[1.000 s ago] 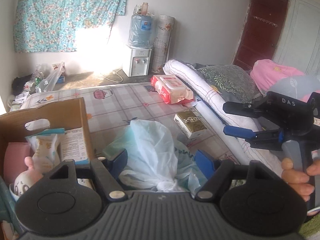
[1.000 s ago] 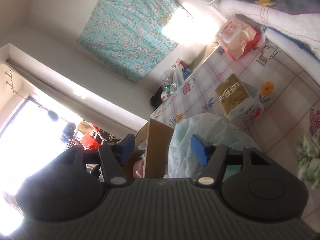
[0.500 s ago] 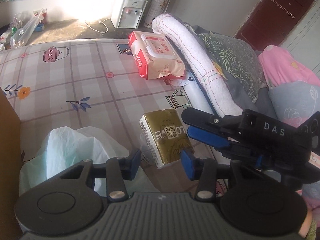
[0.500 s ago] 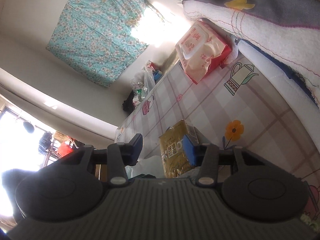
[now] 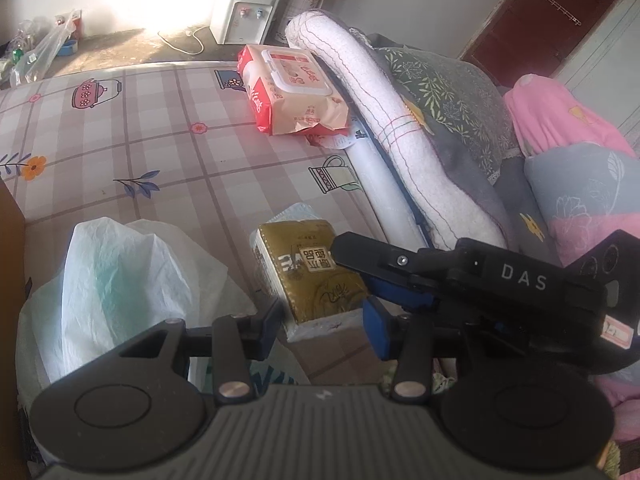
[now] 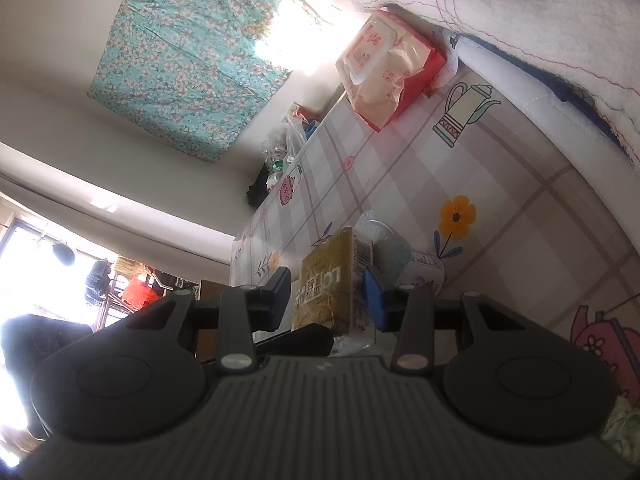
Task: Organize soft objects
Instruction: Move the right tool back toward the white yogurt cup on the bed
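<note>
A small gold tissue pack [image 5: 308, 268] lies on the checked bed sheet [image 5: 168, 160], beside a rolled white blanket. My left gripper [image 5: 324, 330] has the pack's near white end between its fingertips, and both pads touch its sides. From the right, my right gripper [image 5: 360, 276] reaches over the same pack, one finger on its gold top and a blue pad at its right edge. In the right wrist view the gold tissue pack [image 6: 326, 284] fills the gap of my right gripper [image 6: 328, 300]. Those jaws are closing, with the pads against the pack.
A crumpled white plastic bag [image 5: 120, 280] lies left of the pack, and a cardboard box edge [image 5: 10, 216] stands at the far left. A red and white wet-wipes pack [image 5: 292, 92] lies farther up the bed. The rolled blanket [image 5: 384, 120] and pillows [image 5: 560, 128] line the right side.
Both grippers left the plastic bag and the box, came down over the gold tissue pack, and narrowed their jaws around it. The pack has stayed on the sheet.
</note>
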Demonstrator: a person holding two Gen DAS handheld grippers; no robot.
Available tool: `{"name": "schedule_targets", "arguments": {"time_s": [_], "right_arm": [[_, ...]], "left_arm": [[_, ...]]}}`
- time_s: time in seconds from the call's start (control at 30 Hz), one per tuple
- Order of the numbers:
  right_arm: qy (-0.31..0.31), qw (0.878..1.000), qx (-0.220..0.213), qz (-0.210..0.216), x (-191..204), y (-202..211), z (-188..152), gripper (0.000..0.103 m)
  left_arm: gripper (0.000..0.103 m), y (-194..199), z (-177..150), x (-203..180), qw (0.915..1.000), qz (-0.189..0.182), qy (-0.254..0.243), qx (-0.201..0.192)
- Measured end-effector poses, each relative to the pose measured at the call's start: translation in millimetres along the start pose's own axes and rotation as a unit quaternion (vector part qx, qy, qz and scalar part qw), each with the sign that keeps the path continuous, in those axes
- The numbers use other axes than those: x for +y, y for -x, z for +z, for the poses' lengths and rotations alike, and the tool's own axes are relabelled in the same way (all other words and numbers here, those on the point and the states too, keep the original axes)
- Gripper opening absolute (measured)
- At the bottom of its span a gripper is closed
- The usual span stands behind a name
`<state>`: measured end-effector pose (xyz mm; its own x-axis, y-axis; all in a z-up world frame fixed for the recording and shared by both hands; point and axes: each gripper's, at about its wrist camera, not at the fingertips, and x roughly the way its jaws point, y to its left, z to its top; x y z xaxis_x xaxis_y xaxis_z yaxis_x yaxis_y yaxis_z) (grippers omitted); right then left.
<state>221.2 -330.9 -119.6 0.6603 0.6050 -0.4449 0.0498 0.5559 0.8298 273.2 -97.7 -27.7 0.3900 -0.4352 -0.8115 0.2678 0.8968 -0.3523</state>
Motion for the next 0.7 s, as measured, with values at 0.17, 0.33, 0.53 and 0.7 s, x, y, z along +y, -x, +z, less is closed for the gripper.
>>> {"name": "schedule_targets", "arguments": {"time_s": [0.17,0.33,0.53,0.7], "right_arm": [[0.010,1.000,-0.002,-0.002,0,36,-22,0.041],[0.011,1.000,0.011,-0.024,-13,70,-49,0.042],[0.027,0.997,0.029,-0.068,-27,88,-65,0.043],[0.035,0.997,0.004,-0.065,-23,96,-51,0.046]], "left_arm": [[0.046,14,-27,-27,0.9989,-0.018,-0.040,0.015],[0.046,17,-53,-42,0.9955,-0.051,-0.065,0.046],[0.053,15,-73,-51,0.9908,-0.023,-0.122,0.055],[0.057,22,-67,-51,0.9863,0.031,-0.162,0.002]]}}
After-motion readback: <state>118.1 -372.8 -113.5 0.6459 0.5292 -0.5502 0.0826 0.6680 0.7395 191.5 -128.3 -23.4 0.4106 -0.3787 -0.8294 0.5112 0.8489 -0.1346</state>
